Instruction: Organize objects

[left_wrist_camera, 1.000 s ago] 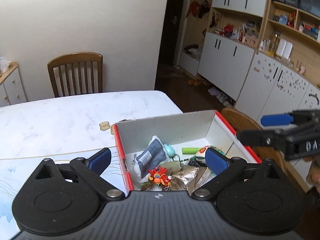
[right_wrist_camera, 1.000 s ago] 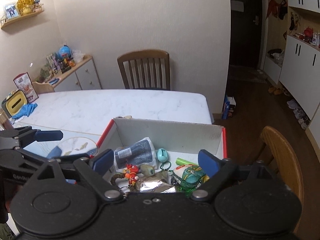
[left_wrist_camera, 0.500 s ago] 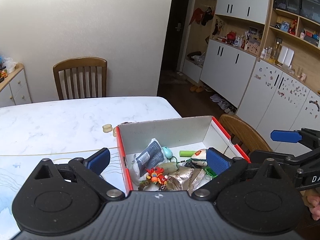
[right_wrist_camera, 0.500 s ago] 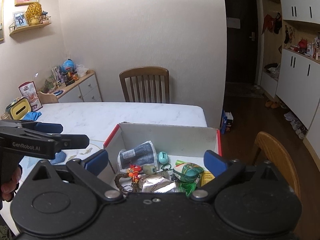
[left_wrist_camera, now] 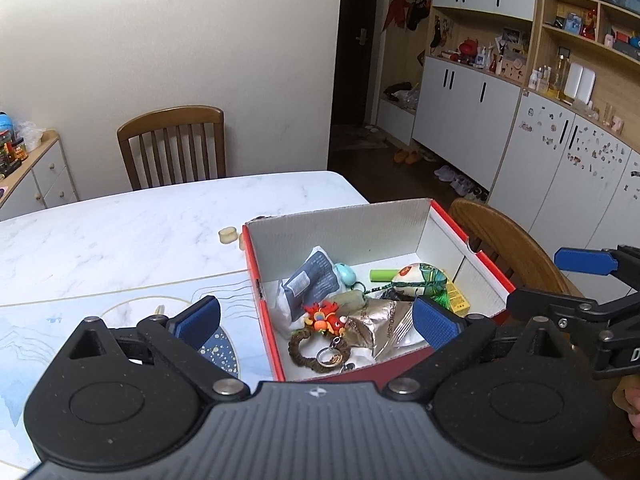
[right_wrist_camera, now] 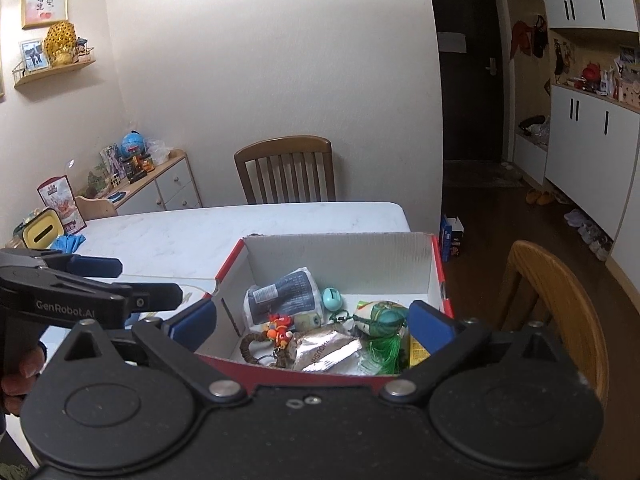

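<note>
Both your left tool (left_wrist_camera: 316,316) and right tool (right_wrist_camera: 312,320) hang wide open and empty above the box (left_wrist_camera: 344,220) on the worktop (left_wrist_camera: 120,224). Careful: the keyring (left_wrist_camera: 320,350) tangles with neighbours, so you may drag them out.

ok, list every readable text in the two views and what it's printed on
"GenRobot.AI": side of the left gripper, seen from the right wrist.
"D": cut-off marking on the right gripper, seen from the left wrist.
Silver foil pouch, dark packet label, framed picture, red pouch: print unreadable.
</note>
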